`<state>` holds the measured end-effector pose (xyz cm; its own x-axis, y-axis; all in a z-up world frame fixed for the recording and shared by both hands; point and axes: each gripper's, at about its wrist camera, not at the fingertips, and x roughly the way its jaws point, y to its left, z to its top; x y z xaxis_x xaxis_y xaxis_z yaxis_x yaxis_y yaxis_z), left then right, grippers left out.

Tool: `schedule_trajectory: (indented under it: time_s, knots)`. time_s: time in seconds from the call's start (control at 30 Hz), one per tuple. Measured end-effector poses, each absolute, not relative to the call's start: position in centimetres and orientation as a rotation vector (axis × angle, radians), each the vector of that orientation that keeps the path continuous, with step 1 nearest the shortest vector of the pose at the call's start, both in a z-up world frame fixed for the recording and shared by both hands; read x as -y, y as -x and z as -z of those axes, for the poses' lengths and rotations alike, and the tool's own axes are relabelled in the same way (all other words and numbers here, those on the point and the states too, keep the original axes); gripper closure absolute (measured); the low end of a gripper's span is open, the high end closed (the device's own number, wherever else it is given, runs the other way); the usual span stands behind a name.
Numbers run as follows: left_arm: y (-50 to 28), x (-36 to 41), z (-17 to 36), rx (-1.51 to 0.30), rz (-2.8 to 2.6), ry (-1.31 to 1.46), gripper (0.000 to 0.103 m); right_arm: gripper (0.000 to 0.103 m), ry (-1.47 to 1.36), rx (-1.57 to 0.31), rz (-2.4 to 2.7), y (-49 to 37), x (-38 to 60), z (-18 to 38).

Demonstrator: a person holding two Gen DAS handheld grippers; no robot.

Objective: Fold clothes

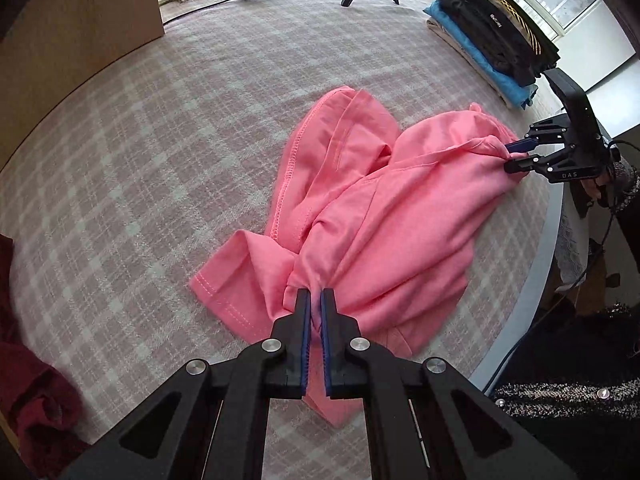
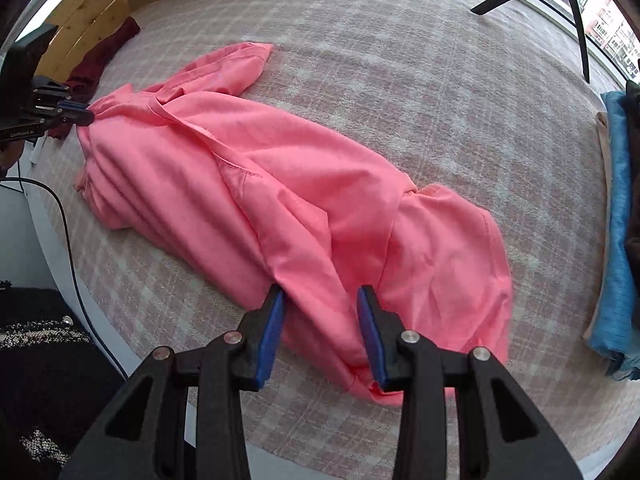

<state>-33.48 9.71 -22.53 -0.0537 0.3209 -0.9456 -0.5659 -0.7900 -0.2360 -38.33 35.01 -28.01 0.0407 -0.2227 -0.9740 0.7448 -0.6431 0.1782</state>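
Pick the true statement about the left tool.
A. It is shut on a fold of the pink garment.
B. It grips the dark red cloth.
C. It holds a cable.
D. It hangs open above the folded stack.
A: the left tool has its blue pads pinched on a bunched fold of the pink garment.

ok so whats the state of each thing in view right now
pink shirt: crumpled, unfolded, flat on table
left gripper: shut on pink shirt
right gripper: open, cloth between fingers
clothes stack: folded, piled
dark red garment: bunched, unfolded
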Motion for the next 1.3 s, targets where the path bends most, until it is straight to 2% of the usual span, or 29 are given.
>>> schedule_trajectory:
  time_s: [0.03,0.07,0.2,0.27,0.4,0.5,0.57,0.6,0.7,0.8,0.87,0.9,0.93,1.0,1.07,1.17,1.3]
  knots:
    - [33.4,-9.7,22.2,-0.263,-1.913,1.62,0.099,0.093,-1.624,-0.52,1.696,38.7,-35.4,28.4]
    - [33.3,-9.6,21.6,-0.262,-1.93,1.606,0.099,0.096,-1.637,-0.479,1.695,38.9,-35.8,28.3]
    - [32.0,-9.3,18.2,-0.262,-2.014,1.517,0.099,0.096,-1.567,-0.262,1.716,39.2,-37.5,24.4]
    - [31.6,-9.2,16.1,-0.274,-2.068,1.463,0.099,0.097,-1.498,-0.218,1.782,39.3,-38.1,21.6]
    - [31.7,-9.2,12.8,-0.303,-2.117,1.39,0.099,0.099,-1.378,-0.262,1.912,39.3,-38.5,16.9]
    - [31.5,-9.2,12.3,-0.363,-2.112,1.363,0.099,0.098,-1.333,-0.263,1.857,39.2,-37.8,15.3]
    - [31.4,-9.3,13.3,-0.365,-2.1,1.394,0.099,0.063,-1.347,-0.361,1.806,38.1,-36.8,16.3]
    - [31.2,-9.3,13.8,-0.362,-2.094,1.413,0.099,0.036,-1.343,-0.455,1.828,37.3,-36.3,17.2]
    - [30.5,-9.5,15.4,-0.371,-2.083,1.452,0.099,0.036,-1.285,-0.693,1.83,35.6,-35.1,20.6]
    - [30.4,-9.2,16.5,-0.357,-2.07,1.494,0.099,0.041,-1.349,-0.702,1.774,36.3,-35.2,23.2]
    - [30.7,-9.1,17.0,-0.355,-2.067,1.514,0.099,0.056,-1.397,-0.689,1.736,36.9,-35.4,24.8]
    - [30.8,-9.0,17.3,-0.353,-2.064,1.524,0.099,0.074,-1.422,-0.678,1.724,37.3,-35.4,25.4]
    - [30.9,-8.9,17.5,-0.353,-2.062,1.532,0.099,0.084,-1.451,-0.644,1.708,37.7,-35.6,25.8]
    - [31.1,-9.0,18.1,-0.368,-2.058,1.541,0.099,0.086,-1.503,-0.546,1.675,38.7,-36.0,26.4]
    - [31.3,-9.0,18.6,-0.376,-2.064,1.552,0.099,0.099,-1.513,-0.545,1.694,39.1,-36.3,26.7]
    - [31.8,-8.7,17.5,-0.355,-2.113,1.533,0.099,0.101,-1.545,-0.543,1.799,39.3,-36.5,25.8]
    - [32.0,-8.2,11.0,-0.341,-2.241,1.367,0.099,0.101,-1.398,-0.421,1.987,39.7,-37.3,17.0]
